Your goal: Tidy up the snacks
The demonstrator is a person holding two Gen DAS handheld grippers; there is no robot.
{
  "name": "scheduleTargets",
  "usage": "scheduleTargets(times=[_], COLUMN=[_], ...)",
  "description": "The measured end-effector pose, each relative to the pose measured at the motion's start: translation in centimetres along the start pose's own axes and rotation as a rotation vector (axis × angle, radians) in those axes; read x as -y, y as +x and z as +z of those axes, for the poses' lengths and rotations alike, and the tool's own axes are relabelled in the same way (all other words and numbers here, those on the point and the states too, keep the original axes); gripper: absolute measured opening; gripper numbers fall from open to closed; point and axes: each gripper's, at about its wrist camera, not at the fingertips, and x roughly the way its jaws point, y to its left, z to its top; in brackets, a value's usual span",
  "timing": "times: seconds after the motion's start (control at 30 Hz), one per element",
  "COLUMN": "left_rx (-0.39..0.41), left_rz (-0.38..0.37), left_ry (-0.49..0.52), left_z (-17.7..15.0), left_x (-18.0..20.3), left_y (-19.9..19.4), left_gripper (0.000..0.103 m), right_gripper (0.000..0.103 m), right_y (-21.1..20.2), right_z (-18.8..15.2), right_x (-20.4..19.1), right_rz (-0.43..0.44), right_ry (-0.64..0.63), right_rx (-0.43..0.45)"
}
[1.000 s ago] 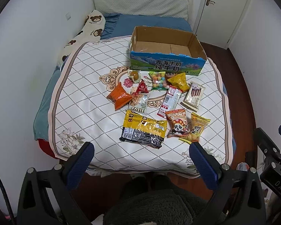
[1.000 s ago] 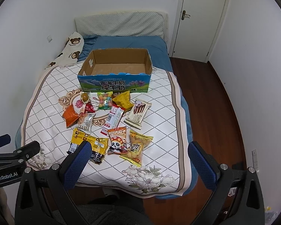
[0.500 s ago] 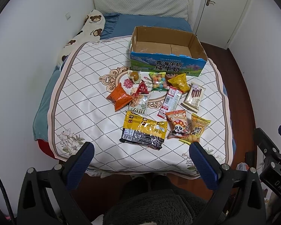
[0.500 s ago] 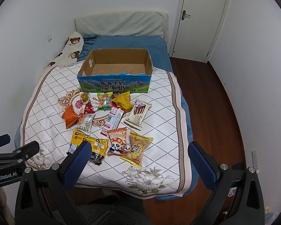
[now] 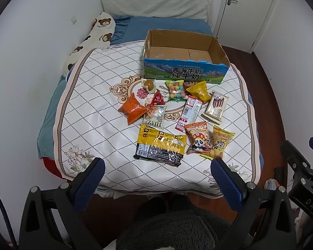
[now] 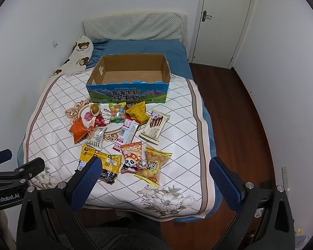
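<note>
Quilted bedspread (image 5: 98, 108) on bed carries scattered snack packets (image 5: 173, 112), open cardboard box (image 5: 185, 62) far side, white door (image 6: 223, 20) far right; left gripper (image 5: 156, 173) and right gripper (image 6: 154, 173) both spread, holding nothing

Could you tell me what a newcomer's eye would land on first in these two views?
Probably the bright scatter of snack packets in the middle of the quilt. Just behind them stands the open box, nothing visible inside. Low in each view, the left gripper and right gripper hang open short of the bed, holding nothing.
</note>
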Motion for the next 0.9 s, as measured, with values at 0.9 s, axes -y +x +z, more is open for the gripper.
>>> scheduleTargets(times=[0.9], left_rx=[0.002], left_rz=[-0.006], left_ry=[0.011], left_z=[-0.30], left_x=[0.68], left_y=[0.05], left_gripper=[0.103], right_gripper=[0.103], right_y=[0.29], right_z=[0.13], right_x=[0.13], right_rz=[-0.002], right_ry=[0.004], right_rx=[-0.001])
